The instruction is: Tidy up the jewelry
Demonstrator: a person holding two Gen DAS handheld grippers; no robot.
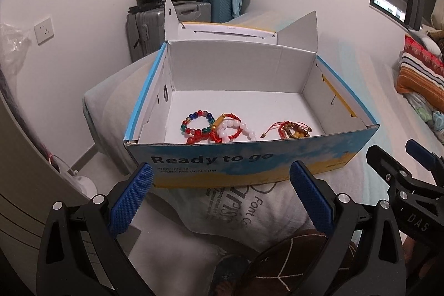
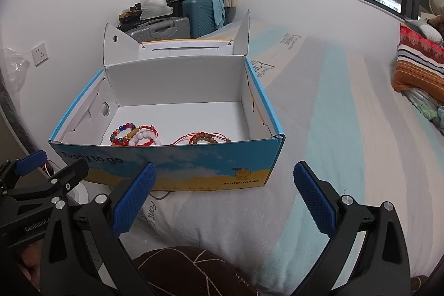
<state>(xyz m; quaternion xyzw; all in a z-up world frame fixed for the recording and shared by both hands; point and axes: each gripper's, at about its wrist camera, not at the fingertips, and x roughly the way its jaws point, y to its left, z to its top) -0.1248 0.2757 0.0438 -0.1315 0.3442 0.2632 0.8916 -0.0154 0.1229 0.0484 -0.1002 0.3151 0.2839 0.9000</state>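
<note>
- Bed (image 2: 319, 129): a mattress with pale blue and white stripes fills the lower field of both views; it carries the box.
- Suitcases (image 1: 172, 18): a grey case and a teal case stand against the white wall at 12 o'clock, behind the box.
- Cardboard box (image 2: 194, 165): open, lid flap folded back at 12 o'clock, blue-and-yellow front panel printed "Ready to go"; it rests on the bed directly ahead of both grippers.
- Left gripper (image 1: 222, 193): jaws spread wide and holding nothing; the blue pads sit just short of the box's front panel, at 6 o'clock from it.
- Right gripper (image 2: 224, 196): jaws likewise wide apart and empty, near the front panel, at 6 o'clock from the box.
- Multicoloured bead bracelet (image 1: 198, 125): lies on the box floor near the front wall, at the 9 o'clock end of the jewelry.
- White bead bracelet (image 1: 238, 131): touches the multicoloured one, tangled with a red cord bracelet (image 1: 222, 129).
- Brown bead bracelet (image 1: 294, 131): with red cord, lies apart at 3 o'clock from the white one.
</note>
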